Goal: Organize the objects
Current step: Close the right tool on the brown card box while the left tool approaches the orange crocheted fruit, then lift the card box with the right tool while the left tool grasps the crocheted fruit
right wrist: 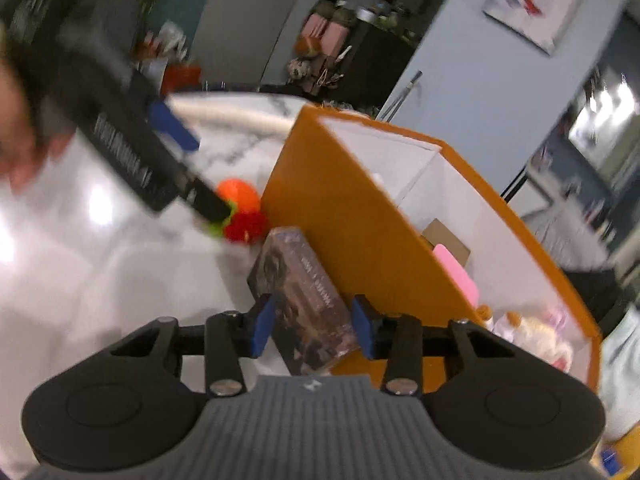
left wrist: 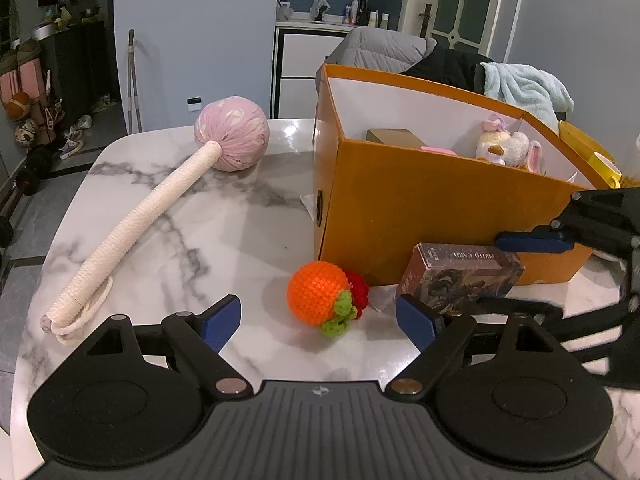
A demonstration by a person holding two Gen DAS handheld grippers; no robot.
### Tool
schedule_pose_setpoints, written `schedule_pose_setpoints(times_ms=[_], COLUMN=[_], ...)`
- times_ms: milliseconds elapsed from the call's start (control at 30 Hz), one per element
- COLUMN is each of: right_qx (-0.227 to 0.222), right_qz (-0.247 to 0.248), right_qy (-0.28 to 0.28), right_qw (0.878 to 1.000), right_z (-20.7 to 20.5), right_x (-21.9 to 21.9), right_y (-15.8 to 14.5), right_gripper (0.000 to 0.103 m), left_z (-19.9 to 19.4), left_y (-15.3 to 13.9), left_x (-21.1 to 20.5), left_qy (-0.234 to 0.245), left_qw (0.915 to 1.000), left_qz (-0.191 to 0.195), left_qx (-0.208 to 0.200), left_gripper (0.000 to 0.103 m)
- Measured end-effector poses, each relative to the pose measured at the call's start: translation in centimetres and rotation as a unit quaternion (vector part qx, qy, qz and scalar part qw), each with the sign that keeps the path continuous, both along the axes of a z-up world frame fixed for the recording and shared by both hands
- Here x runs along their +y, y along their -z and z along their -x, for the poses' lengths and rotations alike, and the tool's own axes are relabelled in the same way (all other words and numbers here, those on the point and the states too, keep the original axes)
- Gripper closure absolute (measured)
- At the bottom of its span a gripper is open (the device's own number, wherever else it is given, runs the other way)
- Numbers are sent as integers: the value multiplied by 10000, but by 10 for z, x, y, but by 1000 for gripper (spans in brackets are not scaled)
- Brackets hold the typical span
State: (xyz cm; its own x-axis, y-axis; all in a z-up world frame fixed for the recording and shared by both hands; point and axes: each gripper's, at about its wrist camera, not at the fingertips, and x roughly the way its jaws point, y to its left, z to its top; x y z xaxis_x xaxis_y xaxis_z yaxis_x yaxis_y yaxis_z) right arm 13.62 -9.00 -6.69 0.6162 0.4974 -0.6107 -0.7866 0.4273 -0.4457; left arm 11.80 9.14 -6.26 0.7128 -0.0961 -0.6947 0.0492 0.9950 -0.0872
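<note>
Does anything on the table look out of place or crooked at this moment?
Mainly the dark card box: it sits tilted, one end raised against the orange box, with the right gripper around it. The crochet fruit and the pink mallet lie loose on the table. Nothing looks spilled or broken.

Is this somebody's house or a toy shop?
Most likely a house. Shoes sit on the floor, bottles stand on a counter at the back, and toys lie on a marble table beside an orange box.

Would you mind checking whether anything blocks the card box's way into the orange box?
Only the orange box's own near wall: the card box, between the right gripper's fingers, sits low against it.
</note>
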Motion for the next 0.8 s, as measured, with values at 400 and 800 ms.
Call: schedule_pose_setpoints(times_ms=[400,800], right_qx=[390,-856], right_qz=[1108,981], right_qy=[-933,-280], right_qw=[9887,9911], right_z=[21,16], right_x=[7,21], right_y=[-20,4], right_gripper=[74,55], left_z=[1,2], left_y=[-3,-3], left_x=[4,7], left_qy=[-56,-100], left_qw=[9999,9999], left_qz=[66,57], left_qx=[-59,-45], left_gripper=[3,3])
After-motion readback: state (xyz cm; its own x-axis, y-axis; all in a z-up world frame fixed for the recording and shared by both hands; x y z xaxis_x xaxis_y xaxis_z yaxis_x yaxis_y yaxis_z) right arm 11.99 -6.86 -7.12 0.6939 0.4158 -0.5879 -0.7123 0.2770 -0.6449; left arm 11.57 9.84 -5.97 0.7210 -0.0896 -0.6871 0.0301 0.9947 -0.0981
